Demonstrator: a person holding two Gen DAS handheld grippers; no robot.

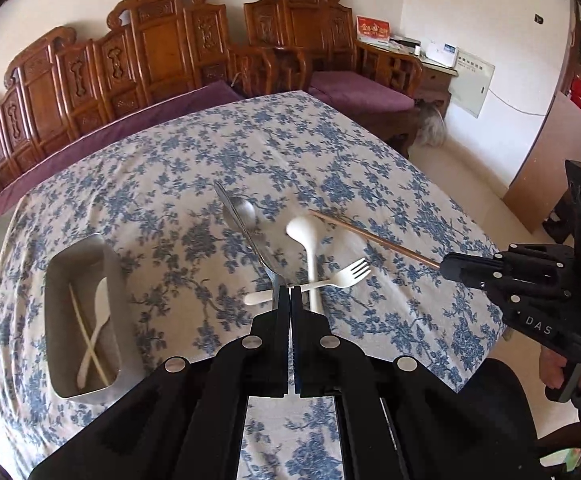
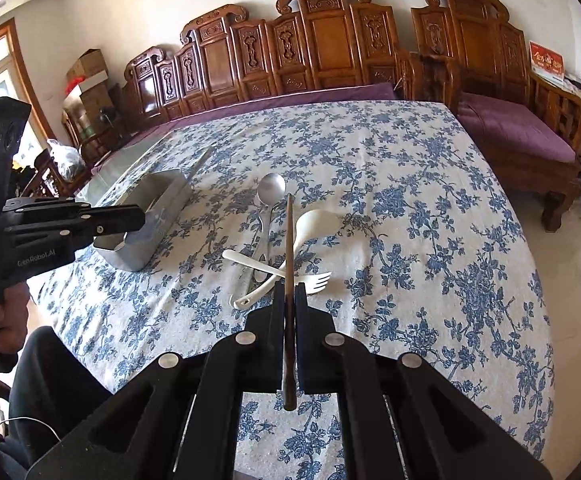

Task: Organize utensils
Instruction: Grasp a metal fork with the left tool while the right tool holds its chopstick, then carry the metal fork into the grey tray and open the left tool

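Observation:
My left gripper is shut on a slim metal knife that juts up and away over the table. My right gripper is shut on a brown chopstick, which points forward above the pile. On the cloth lie a metal spoon, a white ladle spoon and a white plastic fork, crossed over each other. The right wrist view shows the same spoon, ladle spoon and fork. A metal tin at the left holds a white knife and a pale chopstick.
The table wears a blue-flowered cloth. In the left wrist view the right gripper hangs over the table's right edge. In the right wrist view the left gripper hovers by the tin. Carved wooden benches with purple cushions line the far side.

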